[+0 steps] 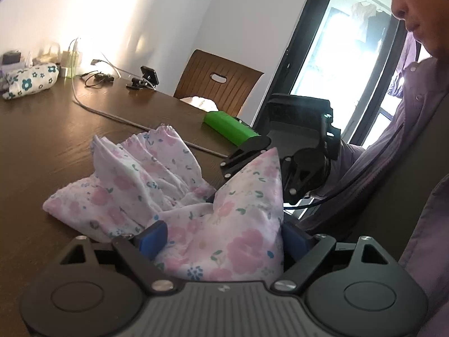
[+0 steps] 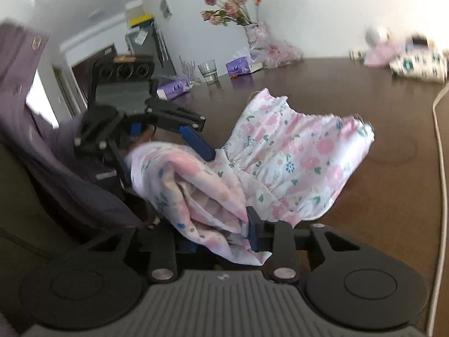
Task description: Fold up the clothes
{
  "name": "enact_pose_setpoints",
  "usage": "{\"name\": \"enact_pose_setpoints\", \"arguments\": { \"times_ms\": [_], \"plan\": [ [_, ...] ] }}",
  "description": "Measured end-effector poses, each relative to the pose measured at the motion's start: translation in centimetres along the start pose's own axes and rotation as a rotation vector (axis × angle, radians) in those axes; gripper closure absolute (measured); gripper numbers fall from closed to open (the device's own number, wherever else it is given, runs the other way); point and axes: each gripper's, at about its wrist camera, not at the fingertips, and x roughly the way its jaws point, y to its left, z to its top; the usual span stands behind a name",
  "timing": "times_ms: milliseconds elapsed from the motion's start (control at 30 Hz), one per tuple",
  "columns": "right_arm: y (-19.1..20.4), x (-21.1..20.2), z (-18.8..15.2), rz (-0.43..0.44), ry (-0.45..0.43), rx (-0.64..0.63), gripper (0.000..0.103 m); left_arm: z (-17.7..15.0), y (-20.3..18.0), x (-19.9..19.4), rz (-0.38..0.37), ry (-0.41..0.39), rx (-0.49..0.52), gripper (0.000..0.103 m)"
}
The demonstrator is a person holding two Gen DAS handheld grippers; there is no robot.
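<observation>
The white cotton garment printed with pink flowers [image 1: 157, 179] lies partly bunched on the dark brown wooden table [image 1: 42, 140], its near end lifted between the two grippers. The left gripper [image 1: 224, 241] is clamped on a thick fold of it, blue pads [image 1: 153, 240] pressing from both sides; the right gripper [image 2: 221, 237] pinches another bunched fold, though its left pad is hidden by cloth. No writing on the garment can be read. Beyond it lie a green box-shaped device [image 1: 230, 127] and a grey cable [image 1: 112, 115]. Purple tissue packs [image 2: 238, 66] carry a label too blurred to read, beside a clear drinking glass [image 2: 209, 71]. The person's face is cut off at the frame's top edge.
</observation>
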Motion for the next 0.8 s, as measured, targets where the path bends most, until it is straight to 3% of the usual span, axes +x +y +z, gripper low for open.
{"name": "enact_pose_setpoints", "arguments": {
  "times_ms": [333,433,500,567,600,633,800],
  "plan": [
    [-2.4,0.3,0.0,0.148,0.024,0.296,0.078,-1.5,0.5,0.0,-0.021,-0.019,-0.010,0.016],
    [-3.1,0.5,0.2,0.191,0.007,0.374,0.079,-1.4,1.1,0.3,-0.026,-0.017,-0.057,0.018],
    [-3.8,0.4,0.1,0.218,-0.013,0.446,0.080,-1.3,2.1,0.3,-0.050,-0.023,-0.130,0.022],
    [-4.0,0.4,0.2,0.220,-0.022,0.497,0.080,-1.2,3.4,0.1,-0.051,-0.049,-0.244,0.044],
    [-4.1,0.4,0.2,0.220,-0.026,0.522,0.081,-1.3,4.4,0.1,-0.059,-0.063,-0.334,0.048],
    [-4.2,0.5,0.3,0.218,-0.031,0.549,0.082,-1.3,5.0,0.0,-0.067,-0.080,-0.405,0.058],
    [-4.7,0.3,0.3,0.177,-0.091,0.648,0.081,-1.7,6.9,0.1,-0.096,-0.190,-0.684,0.067]
  ]
}}
